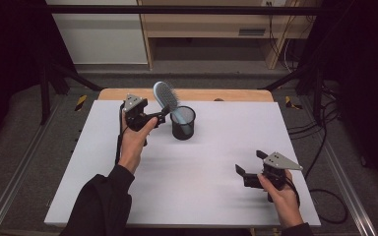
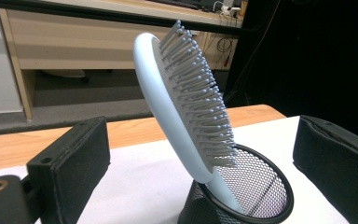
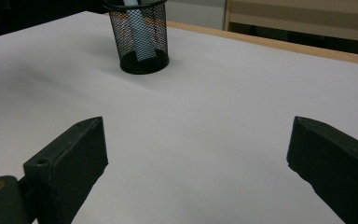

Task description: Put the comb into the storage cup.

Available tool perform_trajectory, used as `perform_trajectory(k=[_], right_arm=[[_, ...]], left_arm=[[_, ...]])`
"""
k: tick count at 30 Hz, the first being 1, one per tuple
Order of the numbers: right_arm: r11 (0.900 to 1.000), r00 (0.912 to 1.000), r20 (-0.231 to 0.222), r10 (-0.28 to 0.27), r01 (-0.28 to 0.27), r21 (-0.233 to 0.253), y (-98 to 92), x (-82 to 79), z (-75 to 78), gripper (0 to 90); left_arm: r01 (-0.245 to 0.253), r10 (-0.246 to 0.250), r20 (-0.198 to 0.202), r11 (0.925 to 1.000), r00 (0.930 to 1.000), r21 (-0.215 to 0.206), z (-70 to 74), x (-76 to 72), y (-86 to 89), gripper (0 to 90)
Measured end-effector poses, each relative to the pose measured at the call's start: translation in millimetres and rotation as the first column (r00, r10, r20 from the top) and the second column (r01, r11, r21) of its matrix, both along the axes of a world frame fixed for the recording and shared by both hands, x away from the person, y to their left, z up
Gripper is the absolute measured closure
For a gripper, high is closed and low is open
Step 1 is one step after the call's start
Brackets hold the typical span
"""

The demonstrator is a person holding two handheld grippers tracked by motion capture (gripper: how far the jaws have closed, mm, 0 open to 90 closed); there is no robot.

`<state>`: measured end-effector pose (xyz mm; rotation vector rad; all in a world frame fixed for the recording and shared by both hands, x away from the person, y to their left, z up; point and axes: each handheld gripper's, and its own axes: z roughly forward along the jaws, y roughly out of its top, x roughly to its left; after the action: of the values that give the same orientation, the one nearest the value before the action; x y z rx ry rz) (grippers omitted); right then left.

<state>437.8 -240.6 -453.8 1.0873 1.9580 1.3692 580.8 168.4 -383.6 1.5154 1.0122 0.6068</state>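
Overhead, a white table with a wooden far edge stands before pale cabinets and dark curtains. Toward its far side, a black mesh cup holds a light-blue hairbrush, handle down, leaning left. Both the left gripper, just left of the cup, and the right gripper, near right, gape empty. Close up, the left gripper view shows grey bristles; the right gripper view shows the handle through the mesh.

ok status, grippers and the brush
Left gripper open, jaws either side of brush, not touching. Right gripper open, holding nothing, low over the table. Brush stands tilted, handle down in mesh cup. Nothing in the way.
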Motion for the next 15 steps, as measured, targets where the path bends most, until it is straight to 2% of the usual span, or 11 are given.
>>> perform_trajectory(k=[11,15], right_arm=[[1.0,1.0,-0.001,-0.002,0.002,-0.001,0.1,-0.3,0.0,5.2],[1.0,1.0,-0.002,-0.002,0.002,-0.001,0.3,-0.3,-0.1,5.2]], left_arm=[[-0.001,0.001,0.001,0.9998,1.0,0.022,5.8,-8.1,11.6,3.6],[0.006,-0.006,0.007,0.9998,1.0,0.019,8.8,-11.3,15.4,3.5]])
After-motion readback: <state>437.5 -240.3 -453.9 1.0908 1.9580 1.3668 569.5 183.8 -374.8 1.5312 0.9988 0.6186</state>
